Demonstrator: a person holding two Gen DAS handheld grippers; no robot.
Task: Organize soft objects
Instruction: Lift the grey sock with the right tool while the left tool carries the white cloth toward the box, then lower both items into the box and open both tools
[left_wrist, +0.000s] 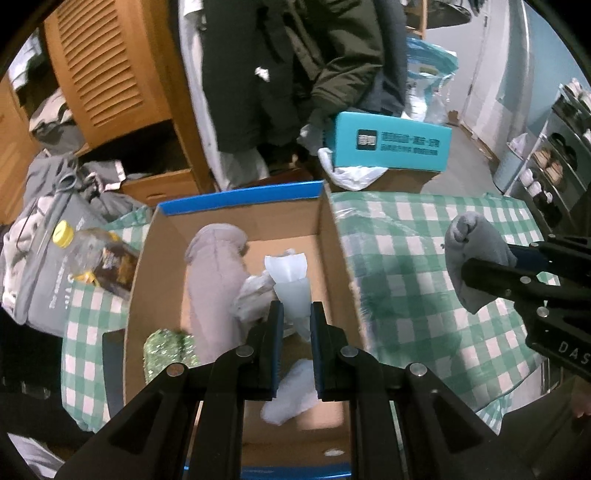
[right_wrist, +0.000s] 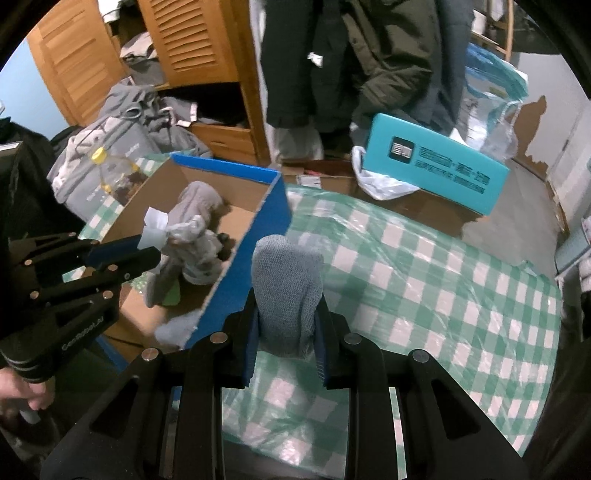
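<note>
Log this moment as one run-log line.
left gripper: shut on white item | right gripper: shut on grey sock | box: open

The right gripper (left_wrist: 491, 275) bears white letters "DAS" on its black body, cut off at the frame edge. The left gripper (right_wrist: 147, 245) carries white lettering that seems to read "GenRobot.AI". The teal box (left_wrist: 388, 146) has a black square logo and dark lines of print, too small to read.

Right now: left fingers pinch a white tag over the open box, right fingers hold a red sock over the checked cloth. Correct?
Not quite. The sock in the right gripper is grey-blue, not red, as the right wrist view shows. The rest holds: left gripper, white tag, box, checked cloth.
</note>
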